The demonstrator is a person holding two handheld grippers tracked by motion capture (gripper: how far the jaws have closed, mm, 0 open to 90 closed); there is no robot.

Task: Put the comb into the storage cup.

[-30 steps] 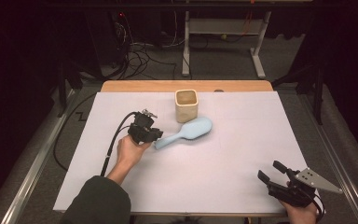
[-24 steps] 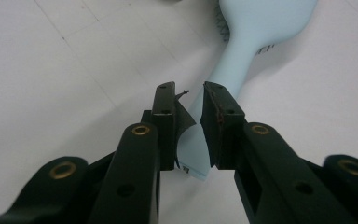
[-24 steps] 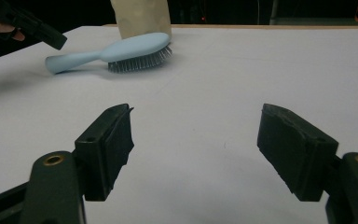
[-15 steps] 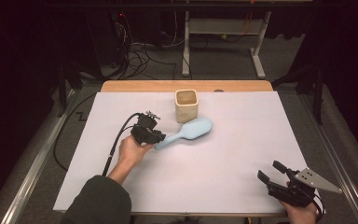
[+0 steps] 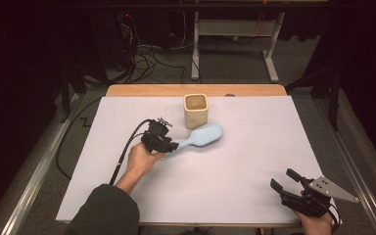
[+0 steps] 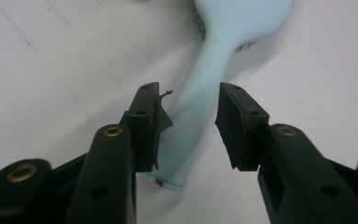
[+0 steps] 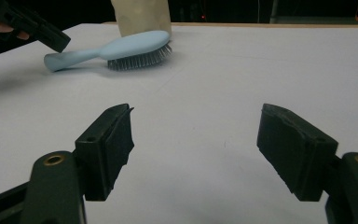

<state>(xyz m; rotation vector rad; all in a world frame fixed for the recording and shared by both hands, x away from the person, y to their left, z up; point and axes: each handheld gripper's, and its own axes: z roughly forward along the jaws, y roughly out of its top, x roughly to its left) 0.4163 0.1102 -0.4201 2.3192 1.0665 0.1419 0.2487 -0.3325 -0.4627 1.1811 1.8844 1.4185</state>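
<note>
Cut off: hairbrush [image 6: 200, 116] head leaves my left gripper view's top edge.
Hairbrush: pale blue, bristles down, just beside the cup [image 5: 196, 110].
Left gripper [image 5: 172, 145]: my jaws just opening, handle loose between them.
Right gripper [image 5: 283, 180]: wide apart, holding nothing.

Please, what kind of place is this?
Probably a lab or workshop bench for recording: a table covered in white paper, loose cables on the floor behind, metal frame legs, with a hairbrush and cup as props.

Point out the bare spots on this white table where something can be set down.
Bare: the wide stretch between the hairbrush and the right tool, the whole right side of the white table, and the far left corner. Crowded: around the beige cup, the brush beside it and the left tool at its handle.
</note>
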